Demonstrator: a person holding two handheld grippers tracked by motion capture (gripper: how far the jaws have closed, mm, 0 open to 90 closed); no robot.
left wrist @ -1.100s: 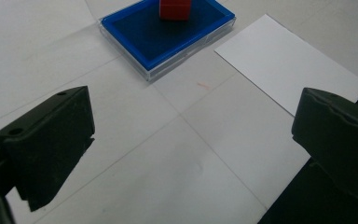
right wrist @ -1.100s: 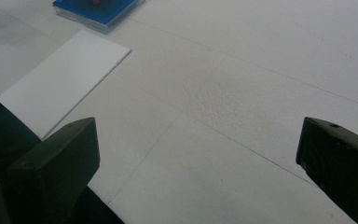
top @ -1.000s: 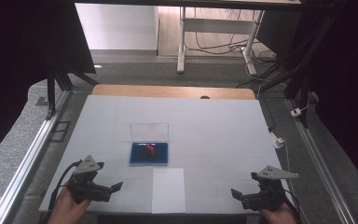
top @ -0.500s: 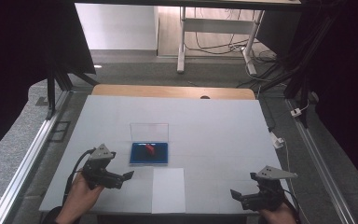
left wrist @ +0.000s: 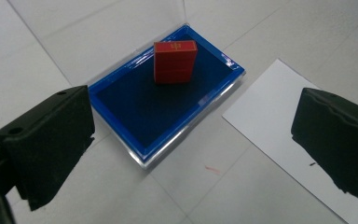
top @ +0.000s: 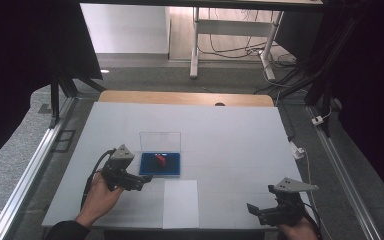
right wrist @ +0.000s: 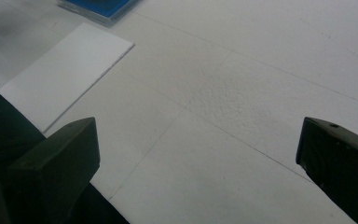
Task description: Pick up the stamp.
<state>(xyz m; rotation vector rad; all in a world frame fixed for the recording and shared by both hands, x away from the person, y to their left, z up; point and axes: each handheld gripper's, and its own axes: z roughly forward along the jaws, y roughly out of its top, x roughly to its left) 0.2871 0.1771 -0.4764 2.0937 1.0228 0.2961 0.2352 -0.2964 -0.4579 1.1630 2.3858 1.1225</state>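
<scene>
The left tongs (left wrist: 191, 135), spread wide and holding nothing, approach the red block (left wrist: 175, 61), standing ahead of them in the blue tray (left wrist: 135, 109). Next: advance and straddle it. The right tongs (right wrist: 198, 172) rest released.

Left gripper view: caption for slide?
Open left gripper faces a red block standing in a blue tray, white sheet beside it.

A white sheet (top: 181, 203) lies flat on the table (top: 230, 135); cables (top: 240, 47), perhaps, trail on the floor beyond.
</scene>
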